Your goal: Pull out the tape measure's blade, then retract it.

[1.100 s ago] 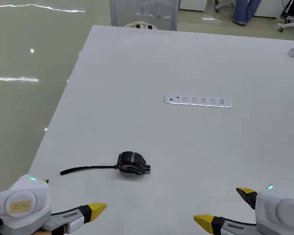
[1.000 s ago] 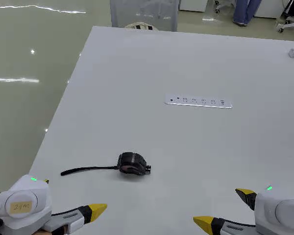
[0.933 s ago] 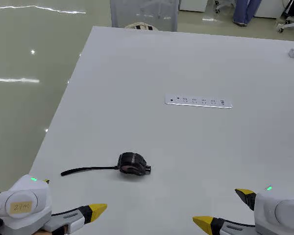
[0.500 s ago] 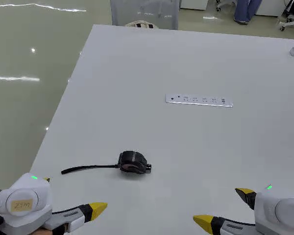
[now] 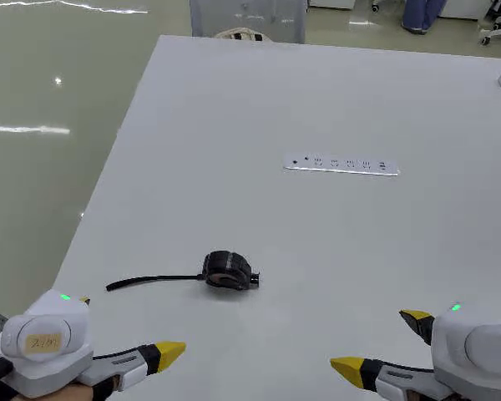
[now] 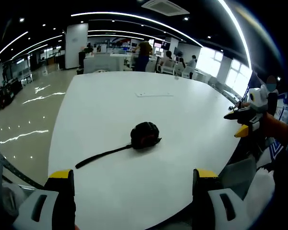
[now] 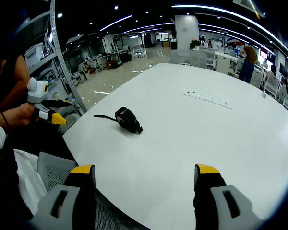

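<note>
Tape measure (image 5: 228, 271) untouched near table's (image 5: 317, 92) left edge; left gripper (image 5: 127, 324), right gripper (image 5: 382, 341) spread, empty. Needed it clamped, hook (image 5: 254, 281) pinched squarely.

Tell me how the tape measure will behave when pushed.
The tape measure looks compact and rigid, probably dense for its size. Seemingly flat on the smooth table, it would likely slide, not roll. Its thin strap looks floppy and should trail.

Both held low, the left tool (image 5: 125, 326) and right tool (image 5: 382, 342) gape wide; tips angled inward.
</note>
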A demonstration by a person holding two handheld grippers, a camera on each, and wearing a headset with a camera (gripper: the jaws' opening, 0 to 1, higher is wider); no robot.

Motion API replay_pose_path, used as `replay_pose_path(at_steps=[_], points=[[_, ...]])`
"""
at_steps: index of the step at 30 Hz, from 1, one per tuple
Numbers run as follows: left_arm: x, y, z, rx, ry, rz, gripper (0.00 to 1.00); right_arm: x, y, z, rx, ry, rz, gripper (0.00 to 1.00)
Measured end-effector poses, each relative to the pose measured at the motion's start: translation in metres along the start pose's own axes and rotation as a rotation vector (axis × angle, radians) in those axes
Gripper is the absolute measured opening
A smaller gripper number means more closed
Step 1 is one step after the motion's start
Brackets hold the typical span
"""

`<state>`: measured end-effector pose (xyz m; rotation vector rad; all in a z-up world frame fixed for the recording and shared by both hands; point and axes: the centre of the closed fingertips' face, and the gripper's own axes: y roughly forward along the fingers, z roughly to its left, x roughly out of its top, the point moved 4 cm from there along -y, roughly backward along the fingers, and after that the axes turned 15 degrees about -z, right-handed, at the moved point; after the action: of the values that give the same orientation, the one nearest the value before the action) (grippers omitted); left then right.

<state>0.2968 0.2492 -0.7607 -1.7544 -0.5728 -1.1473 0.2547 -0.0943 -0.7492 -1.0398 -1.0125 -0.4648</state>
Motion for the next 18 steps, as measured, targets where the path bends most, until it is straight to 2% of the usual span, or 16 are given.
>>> replay_pose_path(at_steps=[6,18], points=[[-0.004,0.008,-0.004,-0.022,0.016,0.017,0.99,-0.002,0.007,-0.003,0.015,-0.01,0.012,0.86],[-0.001,0.023,-0.006,-0.051,0.042,0.025,0.98,-0.002,0.02,-0.005,0.042,-0.028,0.025,0.85]])
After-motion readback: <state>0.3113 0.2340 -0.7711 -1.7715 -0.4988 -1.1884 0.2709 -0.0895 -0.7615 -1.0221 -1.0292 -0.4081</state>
